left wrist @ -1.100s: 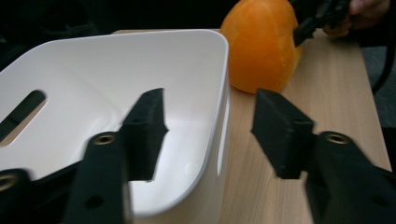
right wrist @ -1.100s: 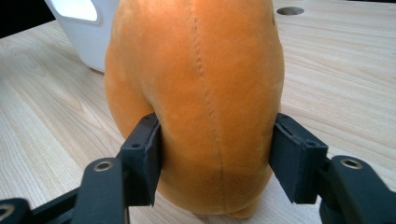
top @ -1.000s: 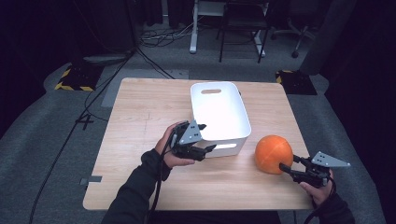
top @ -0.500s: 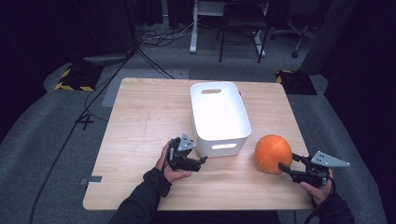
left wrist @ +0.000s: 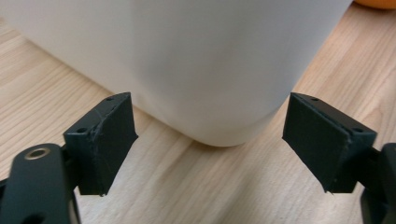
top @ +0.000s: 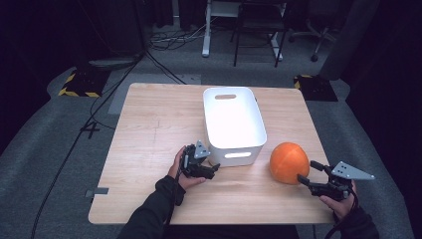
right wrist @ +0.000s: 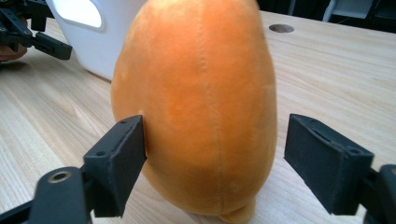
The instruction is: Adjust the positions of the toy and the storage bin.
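Right gripper (top: 304,180) has its jaws spread wide around the orange plush ball (top: 289,162), which sits between them on the light wood table (top: 149,124). Left gripper (top: 213,169) is open too, with the white bin (top: 233,119) corner right ahead. Dark room behind, grey carpet (top: 59,149) and floor cables (top: 164,42).

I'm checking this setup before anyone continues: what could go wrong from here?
The right gripper is open around the orange plush pumpkin; the round, soft body may squash or roll out if squeezed off-centre. The left gripper faces the white bin's rounded corner, so it could nudge the bin rather than hold it.
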The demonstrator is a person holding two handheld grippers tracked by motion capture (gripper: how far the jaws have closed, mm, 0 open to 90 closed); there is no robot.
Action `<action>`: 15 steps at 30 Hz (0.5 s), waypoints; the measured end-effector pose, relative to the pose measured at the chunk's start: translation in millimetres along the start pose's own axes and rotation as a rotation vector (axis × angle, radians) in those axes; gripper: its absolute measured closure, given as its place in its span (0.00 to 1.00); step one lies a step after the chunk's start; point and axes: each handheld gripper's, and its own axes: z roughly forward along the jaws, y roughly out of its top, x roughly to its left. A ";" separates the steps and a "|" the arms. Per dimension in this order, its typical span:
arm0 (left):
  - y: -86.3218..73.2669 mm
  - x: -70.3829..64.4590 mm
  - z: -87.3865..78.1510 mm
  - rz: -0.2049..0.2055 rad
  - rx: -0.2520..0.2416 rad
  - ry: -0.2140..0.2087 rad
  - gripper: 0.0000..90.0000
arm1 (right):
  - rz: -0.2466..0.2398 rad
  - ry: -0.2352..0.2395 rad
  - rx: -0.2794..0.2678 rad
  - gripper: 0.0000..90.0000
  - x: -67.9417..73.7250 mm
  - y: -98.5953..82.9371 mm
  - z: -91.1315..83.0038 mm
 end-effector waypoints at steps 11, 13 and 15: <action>-14.9 14.7 -19.8 -0.027 0.014 0.001 0.21 | -0.042 -0.025 -0.026 0.22 14.8 29.4 -3.8; -18.6 14.9 -23.9 -0.010 0.029 0.001 0.21 | -0.045 -0.029 -0.023 0.21 18.2 35.5 -2.1; -22.4 13.9 -28.2 -0.004 0.034 -0.009 0.20 | -0.043 -0.031 -0.017 0.20 19.4 40.7 0.1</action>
